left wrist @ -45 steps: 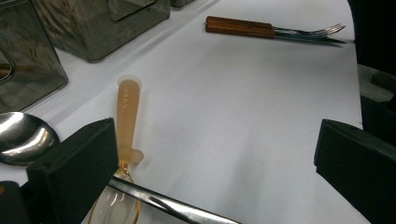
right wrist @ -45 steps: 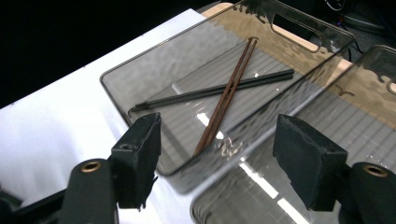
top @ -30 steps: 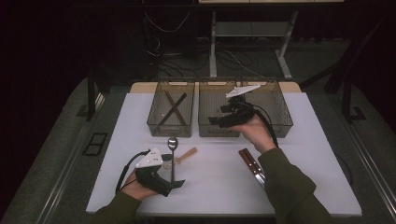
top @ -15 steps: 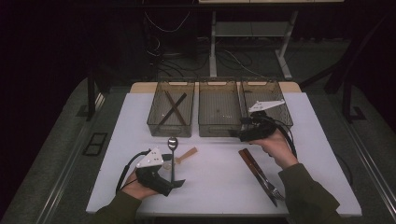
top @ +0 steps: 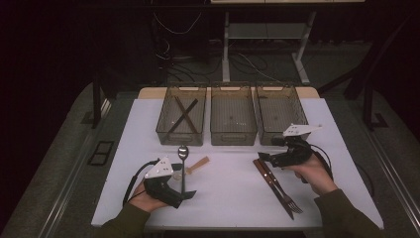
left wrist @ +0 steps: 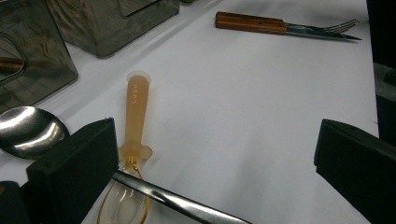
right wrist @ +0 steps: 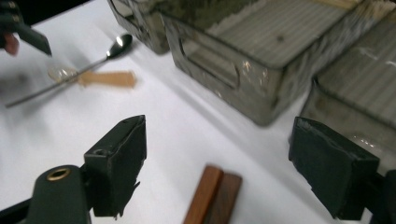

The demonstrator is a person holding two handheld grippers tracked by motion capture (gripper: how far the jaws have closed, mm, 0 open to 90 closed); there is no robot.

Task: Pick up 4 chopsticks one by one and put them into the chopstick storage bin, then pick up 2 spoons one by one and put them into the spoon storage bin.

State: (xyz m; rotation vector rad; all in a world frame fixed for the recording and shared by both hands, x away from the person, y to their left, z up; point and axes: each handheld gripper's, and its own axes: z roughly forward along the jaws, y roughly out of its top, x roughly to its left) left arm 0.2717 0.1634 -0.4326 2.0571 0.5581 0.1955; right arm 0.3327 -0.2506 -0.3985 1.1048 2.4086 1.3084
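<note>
A polished metal spoon (left wrist: pixel 25 130) crosses a translucent amber plastic spoon (left wrist: pixel 133 140) on a matt white table (top: pixel 233 193); 2 utensils (top: pixel 275 181) show smooth wooden handles beside smoky plastic bins (top: pixel 233 116).

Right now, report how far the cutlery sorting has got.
Done: two dark utensils lie crossed in the left bin. In hand: the right gripper, jaws just opening and empty, hovers over the wooden-handled knife and fork. Left: those, the metal spoon and the amber spoon.

Left gripper (top: pixel 184 194) rests low at seven o'clock, jaws wide apart. Right gripper (top: pixel 262 157) hovers at four o'clock, pointing to nine, its jaws just opening.
</note>
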